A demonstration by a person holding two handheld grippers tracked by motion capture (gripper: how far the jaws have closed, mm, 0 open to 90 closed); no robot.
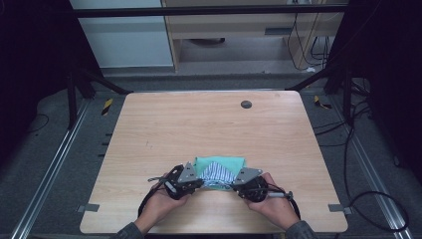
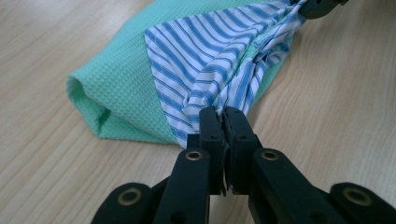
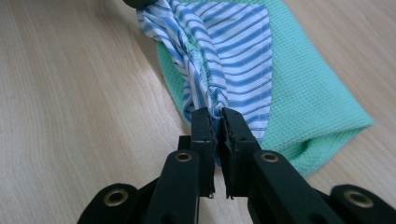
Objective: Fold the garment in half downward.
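Each hand-held gripper, left [image 2: 223,114] and right [image 3: 215,114], pinches bunched blue-striped cloth [image 2: 210,56] atop waffle-textured green cloth [image 2: 116,79].

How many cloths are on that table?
2. A green cloth lies folded near the table's front edge, and a blue-striped cloth lies on it, pinched at its ends by the left hand-held gripper and right hand-held gripper. More could hide underneath.

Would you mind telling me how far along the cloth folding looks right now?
Done: the green cloth lies doubled over near the table front. In hand: left tool and right tool each pinch the striped cloth atop it. Left: laying it flat and releasing.
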